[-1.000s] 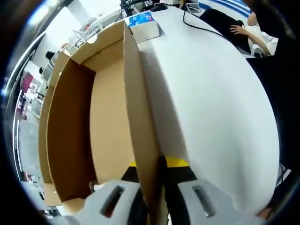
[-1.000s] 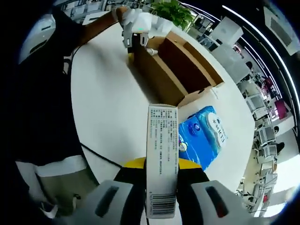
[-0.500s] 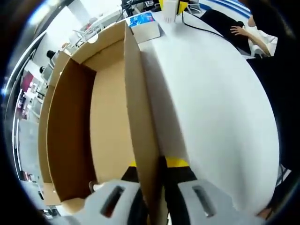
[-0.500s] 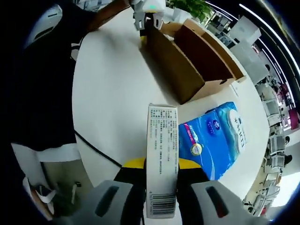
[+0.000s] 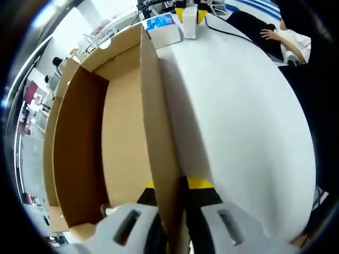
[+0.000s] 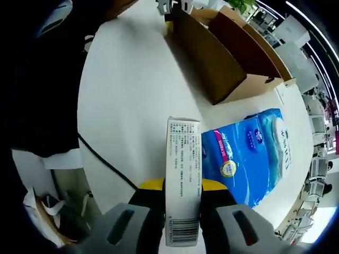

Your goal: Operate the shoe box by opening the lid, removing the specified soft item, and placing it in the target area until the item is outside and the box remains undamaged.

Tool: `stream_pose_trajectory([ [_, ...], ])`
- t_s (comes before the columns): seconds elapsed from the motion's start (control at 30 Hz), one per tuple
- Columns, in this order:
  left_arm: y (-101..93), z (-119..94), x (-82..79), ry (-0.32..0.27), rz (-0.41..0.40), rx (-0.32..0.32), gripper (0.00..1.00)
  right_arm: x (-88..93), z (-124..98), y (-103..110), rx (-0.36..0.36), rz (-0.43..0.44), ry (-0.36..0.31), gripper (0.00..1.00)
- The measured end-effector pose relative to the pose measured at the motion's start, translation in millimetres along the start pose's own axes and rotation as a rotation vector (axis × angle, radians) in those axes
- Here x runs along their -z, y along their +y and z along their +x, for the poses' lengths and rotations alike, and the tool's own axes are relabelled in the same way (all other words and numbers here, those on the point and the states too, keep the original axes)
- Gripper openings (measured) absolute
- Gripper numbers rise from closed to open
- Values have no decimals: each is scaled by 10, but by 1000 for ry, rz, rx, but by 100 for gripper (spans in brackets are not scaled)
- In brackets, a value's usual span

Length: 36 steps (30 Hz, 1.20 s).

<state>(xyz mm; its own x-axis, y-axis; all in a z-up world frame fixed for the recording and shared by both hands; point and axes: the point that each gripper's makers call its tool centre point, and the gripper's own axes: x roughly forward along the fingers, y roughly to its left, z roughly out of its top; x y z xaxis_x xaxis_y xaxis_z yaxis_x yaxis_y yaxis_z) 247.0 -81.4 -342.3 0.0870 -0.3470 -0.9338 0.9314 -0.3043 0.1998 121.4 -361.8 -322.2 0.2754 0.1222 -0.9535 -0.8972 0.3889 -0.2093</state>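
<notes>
Left hand-held gripper is clamping the shoe box wall; right hand-held gripper is gripping a white carton.

Left gripper view: jaws are pinching the near wall of the open cardboard shoe box, which is sitting on the white desk; a blue tissue pack is lying at the far end, with the carton just right of it. Right gripper view: jaws are closing on the white carton with a barcode label; tissue pack is lying on the desk right of it, outside the box, which is farther off.
</notes>
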Motion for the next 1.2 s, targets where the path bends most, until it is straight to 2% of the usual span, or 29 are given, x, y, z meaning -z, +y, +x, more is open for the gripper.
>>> stream_pose_trajectory([
  [0.3,-32,-6,6,-2,2,1,6,32,16,1,-27,-15,38,21],
  [0.7,-60,-10,15,-2,4,0,6,-96,-298,-139,11,-29,36,21],
  [0.87,-71,-9,15,-2,6,0,6,-155,-395,-211,20,-30,18,21],
  [1.0,-74,-9,15,-2,7,0,6,-195,-464,-286,27,16,-10,21],
  [1.2,-65,-8,23,-2,7,0,6,-228,-504,-453,72,31,-17,21],
])
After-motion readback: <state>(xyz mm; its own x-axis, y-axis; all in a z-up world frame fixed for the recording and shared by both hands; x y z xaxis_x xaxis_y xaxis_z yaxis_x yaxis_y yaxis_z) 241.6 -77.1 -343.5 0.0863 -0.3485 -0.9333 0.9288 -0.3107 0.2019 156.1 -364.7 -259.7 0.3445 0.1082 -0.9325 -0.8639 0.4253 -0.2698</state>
